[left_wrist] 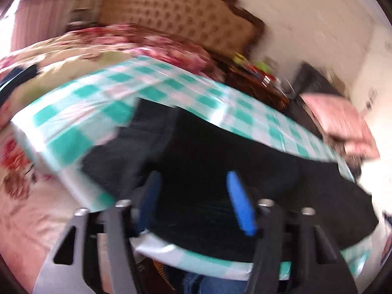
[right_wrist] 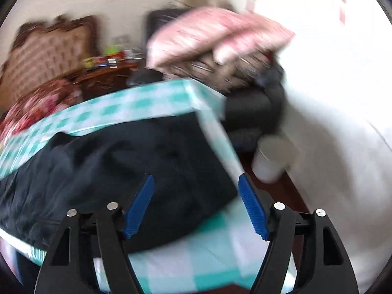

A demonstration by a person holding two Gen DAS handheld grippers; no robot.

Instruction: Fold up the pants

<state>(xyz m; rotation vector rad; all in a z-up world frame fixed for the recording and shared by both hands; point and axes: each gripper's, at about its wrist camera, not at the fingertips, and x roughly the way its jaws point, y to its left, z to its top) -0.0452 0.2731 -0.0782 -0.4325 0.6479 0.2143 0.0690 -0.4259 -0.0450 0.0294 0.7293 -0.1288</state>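
Note:
Black pants (left_wrist: 220,161) lie spread across a table covered in a green-and-white checked cloth (left_wrist: 117,90). My left gripper (left_wrist: 193,178) is open and empty, its blue pads above the pants near the table's front edge. In the right wrist view the pants (right_wrist: 122,161) lie bunched on the same cloth (right_wrist: 137,103), reaching its right edge. My right gripper (right_wrist: 196,181) is open and empty, hovering over the pants' right end. Both views are motion-blurred.
A floral bedspread (left_wrist: 85,41) and a tufted headboard (left_wrist: 176,12) are behind the table. A wooden nightstand (right_wrist: 103,76) with small items, a chair piled with pink fabric (right_wrist: 215,34) and a white bin (right_wrist: 272,159) stand at the right.

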